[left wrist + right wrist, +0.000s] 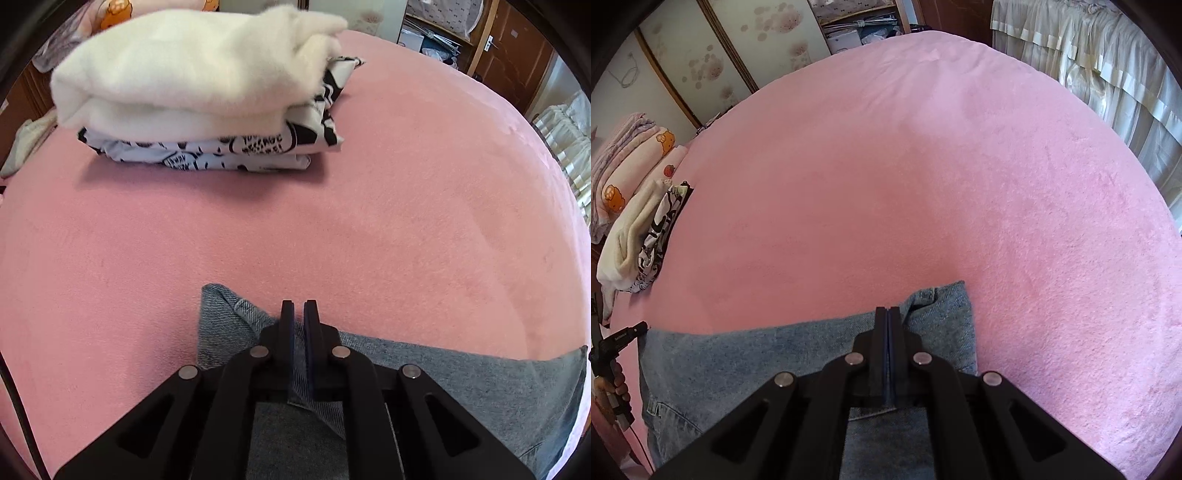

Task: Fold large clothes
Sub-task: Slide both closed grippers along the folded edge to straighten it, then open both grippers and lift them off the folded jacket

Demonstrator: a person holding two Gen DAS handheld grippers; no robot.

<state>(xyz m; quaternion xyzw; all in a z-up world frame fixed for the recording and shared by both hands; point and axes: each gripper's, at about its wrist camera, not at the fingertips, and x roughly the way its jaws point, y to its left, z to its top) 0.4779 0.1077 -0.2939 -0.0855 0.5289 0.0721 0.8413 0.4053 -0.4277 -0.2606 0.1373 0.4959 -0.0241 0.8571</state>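
**Both grippers pinch the denim at the near edge of the bed**

A blue denim garment [461,373] lies on the pink bed cover [369,206], close to the cameras and spread sideways between the two grippers. Which kind of garment it is cannot be told, though a stitched seam shows low at the left of the right wrist view.

The left gripper [299,306] points steeply down at one end of the denim. Its fingers [286,325] are nearly together, with a fold of the cloth caught between them; a turned-up corner of denim stands just left of them.

The right gripper [887,312] points down at the other end. Its fingers [881,332] are pressed fully together, and denim shows beneath and between them lower down, so they grip the cloth's edge. A raised corner of denim sits just to their right.

Well beyond, toward the far left of the bed, a folded white fleece garment [177,74] rests on top of a folded black-and-white printed garment [258,147].

In the right wrist view a hand [611,384] holds the other gripper's handle at the left edge. Pale curtains [1108,66] hang past the bed on the right.
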